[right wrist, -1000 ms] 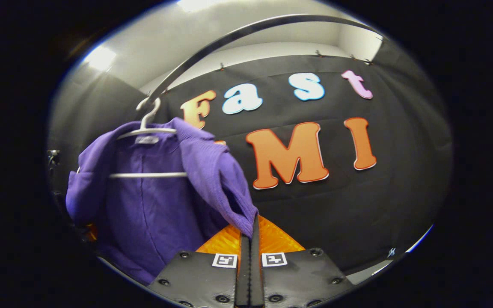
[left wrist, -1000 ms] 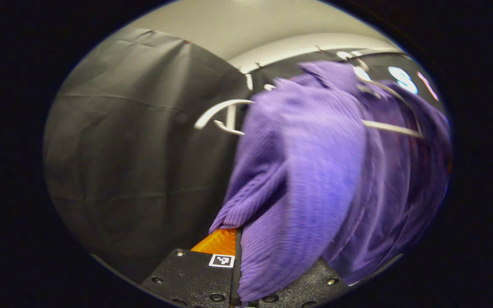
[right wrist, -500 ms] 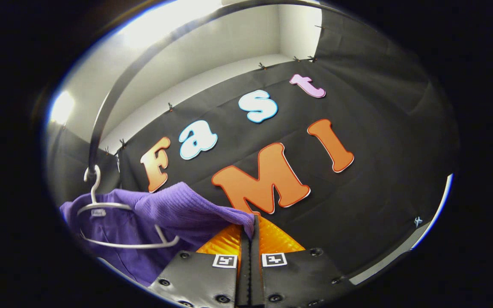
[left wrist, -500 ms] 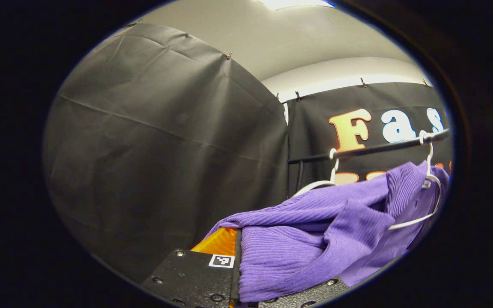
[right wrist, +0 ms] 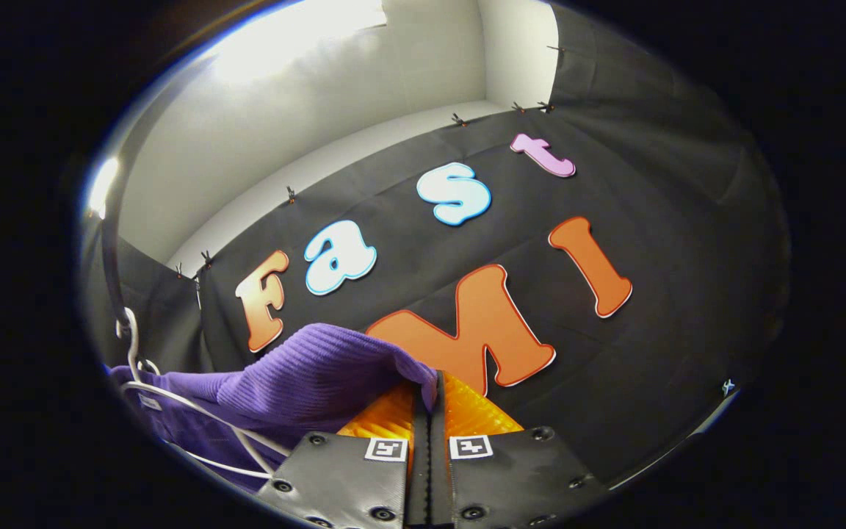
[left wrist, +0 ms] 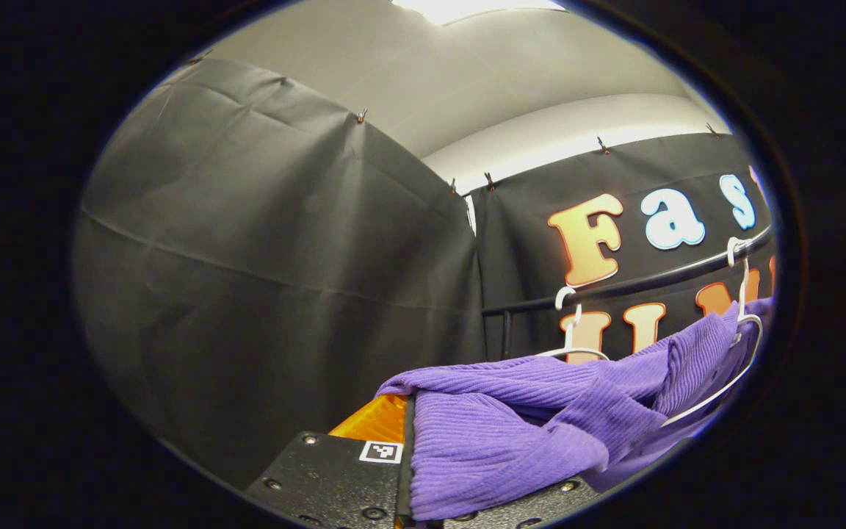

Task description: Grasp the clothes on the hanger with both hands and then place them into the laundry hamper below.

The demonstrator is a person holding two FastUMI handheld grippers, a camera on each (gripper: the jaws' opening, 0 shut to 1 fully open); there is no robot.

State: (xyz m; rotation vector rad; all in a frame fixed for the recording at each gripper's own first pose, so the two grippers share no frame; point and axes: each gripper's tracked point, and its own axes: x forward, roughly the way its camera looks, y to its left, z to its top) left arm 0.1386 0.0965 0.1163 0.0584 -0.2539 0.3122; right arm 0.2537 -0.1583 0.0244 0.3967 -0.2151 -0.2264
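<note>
The purple sweater is clamped by the left gripper and by the right gripper, near a white hanger hooked on the rail.

**Booth surroundings: cloth walls, pale ceiling, overhead light**

Black cloth hangs as the booth's side wall, creased, and meets a second black panel at a corner. Small clips fasten the cloth's top edge. Above it runs a pale wall band and grey-white ceiling. A bright ceiling light glares overhead.
</note>
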